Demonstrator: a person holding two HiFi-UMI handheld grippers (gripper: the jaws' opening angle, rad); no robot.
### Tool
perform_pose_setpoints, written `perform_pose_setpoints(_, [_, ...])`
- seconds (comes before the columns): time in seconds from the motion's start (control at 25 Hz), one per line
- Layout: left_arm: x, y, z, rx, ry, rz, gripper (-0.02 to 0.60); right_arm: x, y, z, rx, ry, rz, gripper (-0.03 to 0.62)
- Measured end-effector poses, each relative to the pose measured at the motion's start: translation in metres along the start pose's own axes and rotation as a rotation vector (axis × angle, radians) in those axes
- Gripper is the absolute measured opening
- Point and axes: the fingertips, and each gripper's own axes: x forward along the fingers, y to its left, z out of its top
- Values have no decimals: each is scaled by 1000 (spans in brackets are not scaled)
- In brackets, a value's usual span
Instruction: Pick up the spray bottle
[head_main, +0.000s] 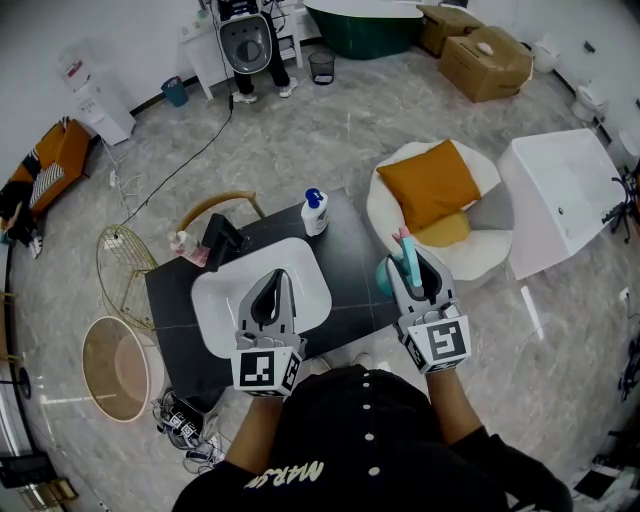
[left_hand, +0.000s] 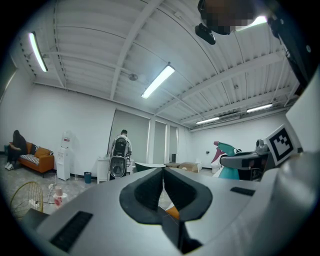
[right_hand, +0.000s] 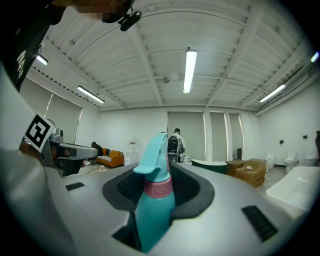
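Note:
The spray bottle (right_hand: 152, 200) is teal with a pink collar and a teal trigger head. It stands upright between the jaws of my right gripper (right_hand: 165, 170), which is shut on its neck and body. In the head view the spray bottle (head_main: 404, 250) is held above the right edge of the black table (head_main: 345, 230) by my right gripper (head_main: 412, 265). From the left gripper view the spray bottle (left_hand: 227, 160) shows off to the right. My left gripper (head_main: 275, 290) hangs over the white basin (head_main: 305, 258). The left gripper (left_hand: 163, 172) is shut, with nothing between its jaws.
A white bottle with a blue cap (head_main: 314, 212) stands at the table's far edge, and a black faucet (head_main: 225, 240) sits left of the basin. A white chair with an orange cushion (head_main: 430, 185) is at the right, and a gold wire basket (head_main: 125, 265) at the left.

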Motion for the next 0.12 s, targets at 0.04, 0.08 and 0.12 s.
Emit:
perform_pose_setpoints(0.04, [0, 0, 0, -1, 1, 1, 17, 0, 0, 0, -2, -2, 2, 133])
perform_pose_setpoints(0.08, [1, 0, -1, -1, 2, 2, 17, 1, 0, -1, -3, -3, 3, 133])
perform_pose_setpoints(0.12, [1, 1, -1, -1, 3, 2, 17, 1, 0, -1, -3, -5, 5, 133])
